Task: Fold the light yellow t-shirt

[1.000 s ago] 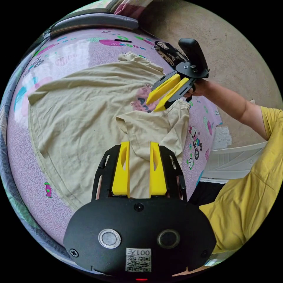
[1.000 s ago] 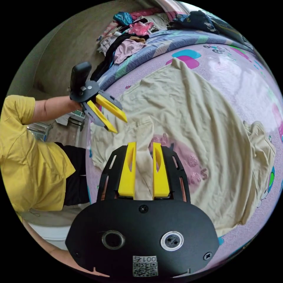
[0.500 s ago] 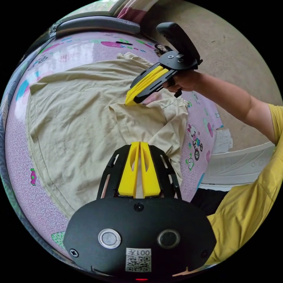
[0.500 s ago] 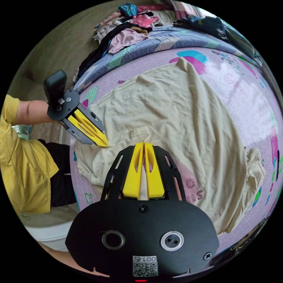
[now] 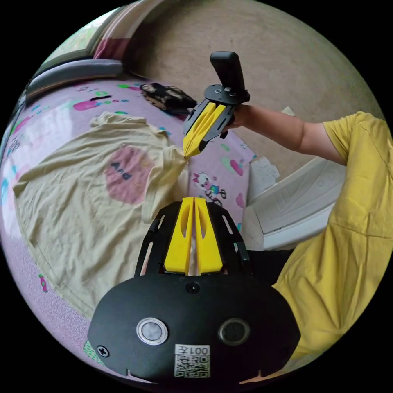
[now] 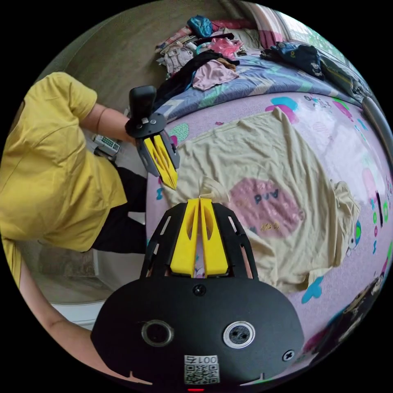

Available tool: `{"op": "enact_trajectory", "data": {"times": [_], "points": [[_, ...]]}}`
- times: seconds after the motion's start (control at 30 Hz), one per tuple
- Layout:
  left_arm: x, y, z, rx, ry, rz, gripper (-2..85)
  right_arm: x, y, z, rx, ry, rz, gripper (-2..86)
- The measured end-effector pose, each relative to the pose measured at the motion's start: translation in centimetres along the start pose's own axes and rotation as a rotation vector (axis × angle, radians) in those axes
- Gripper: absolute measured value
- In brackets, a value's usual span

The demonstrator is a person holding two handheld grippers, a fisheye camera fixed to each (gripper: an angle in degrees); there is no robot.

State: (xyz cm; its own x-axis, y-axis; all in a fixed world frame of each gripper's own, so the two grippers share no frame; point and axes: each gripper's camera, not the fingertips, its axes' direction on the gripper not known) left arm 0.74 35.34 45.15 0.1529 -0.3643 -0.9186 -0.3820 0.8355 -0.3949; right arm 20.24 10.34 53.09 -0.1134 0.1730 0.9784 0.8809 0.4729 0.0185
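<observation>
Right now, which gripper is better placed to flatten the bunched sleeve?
Right, probably. The right gripper is shut on the t-shirt at the point nearer the bunched sleeve; the left gripper holds the edge farther from it.

Looks like bedroom in home to me. I see bed mattress (image 6: 327,123) under purple cartoon-print sheet, beyond my right fingers (image 6: 199,213). Heap of loose clothes (image 6: 204,61) piled at bed's far end, past other gripper. Padded headboard edge (image 5: 73,71) and curtained window (image 5: 118,37) far beyond my left fingers (image 5: 192,213). Plain beige wall (image 5: 286,53) behind.
</observation>
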Motion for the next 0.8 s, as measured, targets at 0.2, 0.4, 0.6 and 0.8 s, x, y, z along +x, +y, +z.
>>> {"op": "enact_trajectory", "data": {"times": [0.2,0.4,0.6,0.8], "points": [[7.6,-0.3,6.8,-0.083,0.147,0.144,-1.3,-5.5,9.3,1.2,-0.015,-0.101,0.004,-0.1],[13.0,1.5,14.4,-0.169,0.141,0.165,-1.4,-10.4,18.0,8.0,-0.068,-0.148,-0.009,-0.1],[13.5,3.0,22.8,-0.329,0.013,0.097,-1.5,-12.1,24.2,14.4,-0.052,0.004,0.091,0.1],[13.8,4.1,28.3,-0.405,-0.124,0.054,-1.5,-11.6,28.1,14.3,0.048,0.043,0.231,0.4]]}}
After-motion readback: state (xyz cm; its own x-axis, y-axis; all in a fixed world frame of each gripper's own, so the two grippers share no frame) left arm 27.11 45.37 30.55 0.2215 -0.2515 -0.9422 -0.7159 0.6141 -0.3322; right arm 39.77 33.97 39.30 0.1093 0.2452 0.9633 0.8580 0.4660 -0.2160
